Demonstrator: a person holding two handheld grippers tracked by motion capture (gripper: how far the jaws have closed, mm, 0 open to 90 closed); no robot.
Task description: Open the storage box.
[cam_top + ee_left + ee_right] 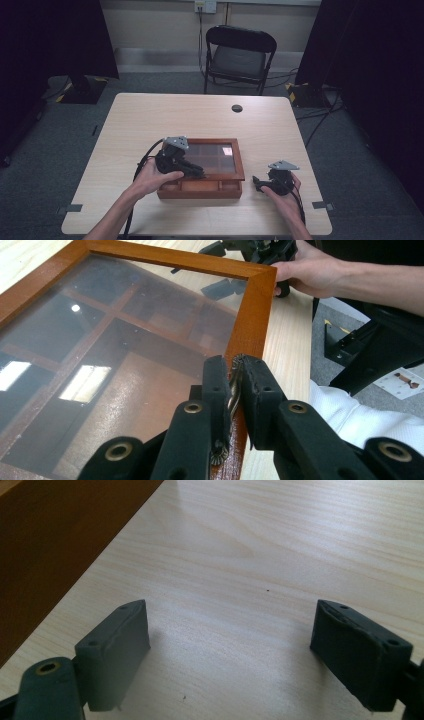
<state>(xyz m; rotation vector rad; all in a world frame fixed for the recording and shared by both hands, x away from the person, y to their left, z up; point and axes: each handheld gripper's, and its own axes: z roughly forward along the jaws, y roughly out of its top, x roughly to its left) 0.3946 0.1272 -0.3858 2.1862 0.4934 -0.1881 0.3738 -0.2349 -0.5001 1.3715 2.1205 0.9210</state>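
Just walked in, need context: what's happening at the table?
A person works a shallow brown wooden box with a glass-paned lid on the light wooden table. The left gripper is shut on a small metal fitting at the lid's wooden frame edge, and the lid sits raised off the box's front. The right gripper rests with its jaws open over bare table just right of the box, holding nothing.

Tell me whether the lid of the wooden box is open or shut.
Partly open. The glass lid is raised at its near edge above the wooden box, showing the compartments beneath. The left gripper is shut on the lid's metal latch.
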